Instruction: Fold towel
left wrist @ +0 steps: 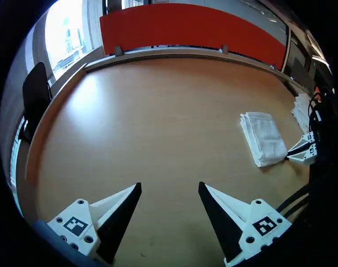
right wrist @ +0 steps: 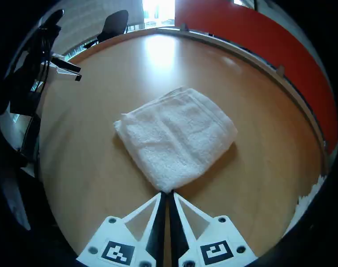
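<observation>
The left tool (left wrist: pixel 169 184) hovers wide open above the tabletop (left wrist: pixel 160 111). The right tool (right wrist: pixel 168 194), its fingers together, touches the corner of the towel (right wrist: pixel 175 135).

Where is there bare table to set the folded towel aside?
Wide bare table between the left gripper and the red panel. Crowded around the towel: right gripper at its corner, another cloth pile beyond.

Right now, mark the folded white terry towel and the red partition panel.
folded white terry towel (right wrist: pixel 178 135): right gripper view, middle of top layer.
red partition panel (left wrist: pixel 187 26): left gripper view, centre of face.
</observation>
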{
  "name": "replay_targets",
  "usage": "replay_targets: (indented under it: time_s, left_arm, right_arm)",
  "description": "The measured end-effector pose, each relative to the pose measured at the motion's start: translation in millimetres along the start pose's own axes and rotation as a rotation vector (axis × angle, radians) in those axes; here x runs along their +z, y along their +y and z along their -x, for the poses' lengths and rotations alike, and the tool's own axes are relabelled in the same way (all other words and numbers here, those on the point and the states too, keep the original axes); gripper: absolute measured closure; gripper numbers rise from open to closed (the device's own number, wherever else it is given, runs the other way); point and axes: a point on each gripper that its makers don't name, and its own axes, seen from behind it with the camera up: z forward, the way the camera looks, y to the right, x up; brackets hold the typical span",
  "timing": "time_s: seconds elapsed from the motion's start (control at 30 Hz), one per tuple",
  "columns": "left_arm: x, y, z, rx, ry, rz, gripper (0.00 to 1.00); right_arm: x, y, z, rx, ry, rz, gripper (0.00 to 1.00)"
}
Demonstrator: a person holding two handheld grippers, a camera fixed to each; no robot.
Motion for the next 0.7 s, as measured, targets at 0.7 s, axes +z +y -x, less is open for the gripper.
replay_targets:
  time_s: [0.7]
  left_arm:
    - [-3.6, 0.5, -1.4, -0.01, 0.013, 0.005, 0.05]
  right_arm:
    - [-30.2, 15.6, -72.3, -0.023, 0.135, 0.046, 0.96]
